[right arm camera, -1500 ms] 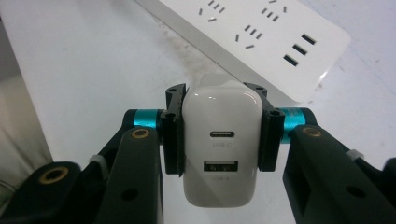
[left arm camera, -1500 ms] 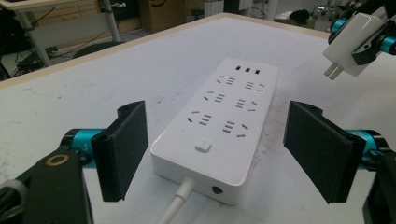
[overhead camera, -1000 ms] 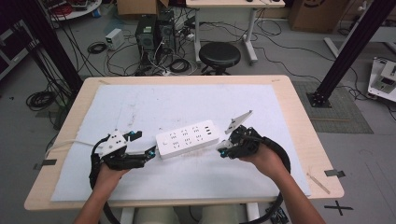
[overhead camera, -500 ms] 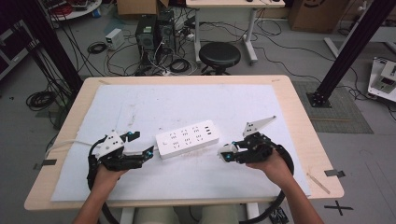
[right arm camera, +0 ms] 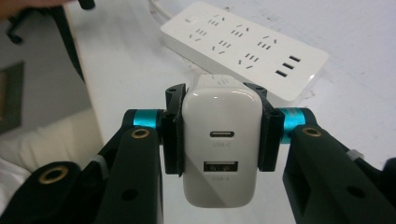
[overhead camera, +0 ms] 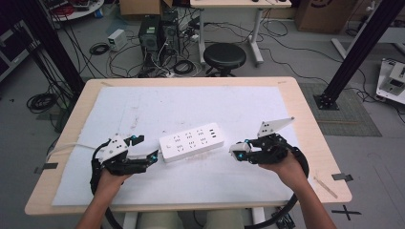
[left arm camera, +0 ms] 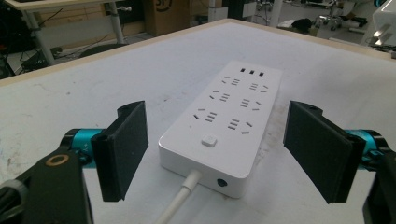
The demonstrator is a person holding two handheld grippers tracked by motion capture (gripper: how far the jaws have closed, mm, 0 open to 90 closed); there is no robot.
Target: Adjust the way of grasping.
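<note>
A white power strip lies on the white mat, its cord end toward my left gripper. That gripper is open, its jaws flanking the strip's cord end without touching it. In the left gripper view the strip sits between the wide-apart pads, and its cord runs out toward the camera. My right gripper hovers just right of the strip, shut on a white USB charger. The charger's two ports face the camera, and the strip lies beyond it.
The white mat covers most of the wooden table. A white cord trails off the left edge. Beyond the table stand a black stool, computer cases and cables on the floor. A black frame post rises at the right.
My right gripper has drawn a little to the right, away from the strip's end, with the charger still in its jaws. The left gripper and the strip have stayed put.
</note>
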